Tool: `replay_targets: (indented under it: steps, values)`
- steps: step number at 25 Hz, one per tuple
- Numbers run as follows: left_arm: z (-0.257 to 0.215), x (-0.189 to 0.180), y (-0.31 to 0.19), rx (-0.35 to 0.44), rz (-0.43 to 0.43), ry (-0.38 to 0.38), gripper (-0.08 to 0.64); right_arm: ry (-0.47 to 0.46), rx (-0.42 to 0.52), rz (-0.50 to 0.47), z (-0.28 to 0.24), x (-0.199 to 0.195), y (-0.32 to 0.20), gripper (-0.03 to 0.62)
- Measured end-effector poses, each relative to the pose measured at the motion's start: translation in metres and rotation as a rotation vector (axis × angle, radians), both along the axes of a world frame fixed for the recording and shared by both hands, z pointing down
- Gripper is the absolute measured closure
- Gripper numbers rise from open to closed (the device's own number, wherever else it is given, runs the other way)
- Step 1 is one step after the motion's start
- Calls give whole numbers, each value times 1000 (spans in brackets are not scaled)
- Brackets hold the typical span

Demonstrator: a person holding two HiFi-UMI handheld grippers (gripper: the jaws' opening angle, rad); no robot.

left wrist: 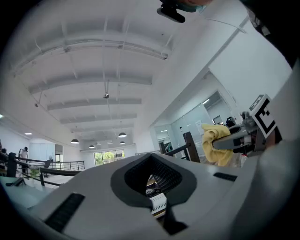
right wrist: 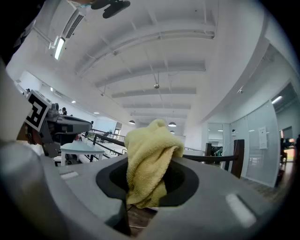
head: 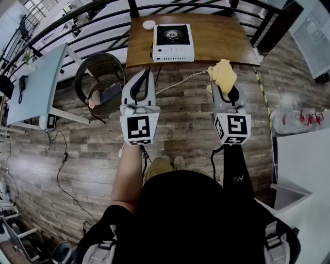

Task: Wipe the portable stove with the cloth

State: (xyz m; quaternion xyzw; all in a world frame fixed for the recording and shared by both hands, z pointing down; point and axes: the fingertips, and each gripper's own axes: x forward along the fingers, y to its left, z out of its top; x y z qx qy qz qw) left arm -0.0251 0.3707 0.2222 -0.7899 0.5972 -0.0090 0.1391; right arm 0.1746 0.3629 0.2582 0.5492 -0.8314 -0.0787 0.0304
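Observation:
The portable stove [head: 172, 42], white with a black burner top, sits on the brown wooden table [head: 216, 36] at the far side in the head view. Both grippers hang over the floor short of the table. My left gripper [head: 147, 73] is shut with nothing in it, its jaws meeting in a loop [left wrist: 151, 157]. My right gripper [head: 223, 85] is shut on a bunched yellow cloth [head: 223, 73], which stands up out of the jaws [right wrist: 151, 159]. The left gripper view also catches the cloth [left wrist: 216, 143] at its right.
A small white round object [head: 148, 24] lies left of the stove on the table. A wicker chair [head: 99, 82] and a grey table [head: 38, 87] stand to the left. Black railing [head: 93, 15] runs behind the table. A white cable [head: 178, 82] trails down from the table edge.

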Motion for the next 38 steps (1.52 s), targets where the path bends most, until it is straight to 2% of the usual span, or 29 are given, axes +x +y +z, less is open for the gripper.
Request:
replay_targets:
  steps: [14,22,28,38]
  values:
    - [-8,10,-4,10,29,18,552,-2,32,-16,-11,0,2,468]
    - [-1,-6,-31,10,21,33,552,14,20,-32,0,-17,-27,468]
    - [3,-26,-110,6,24,39,552,31,10,-24,4,-35,-102,468]
    - [-10,-53,-266,6,84,41,552,26,-4,25,-5,-67,-250,468]
